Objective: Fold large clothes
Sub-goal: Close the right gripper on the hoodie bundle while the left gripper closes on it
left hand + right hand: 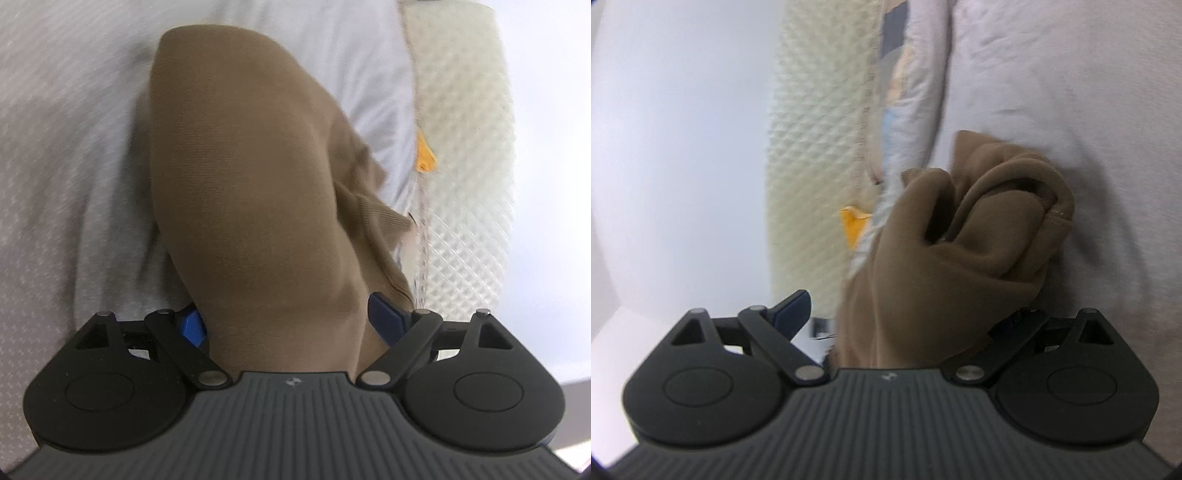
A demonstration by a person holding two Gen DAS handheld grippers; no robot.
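Note:
A brown garment, folded into a thick long bundle, lies on the pale grey bed sheet and runs away from the left wrist camera. My left gripper stands wide open, and the bundle's near end fills the gap between its blue fingers without looking pinched. In the right wrist view a bunched end of the brown garment drapes over my right gripper. Its left blue finger stands clear of the cloth; the right finger is hidden under the fabric.
A cream quilted mattress edge runs along the right of the left wrist view, with an orange tag on its seam. The same mattress edge and a patterned pillow border the white sheet. Beyond the mattress is a pale wall.

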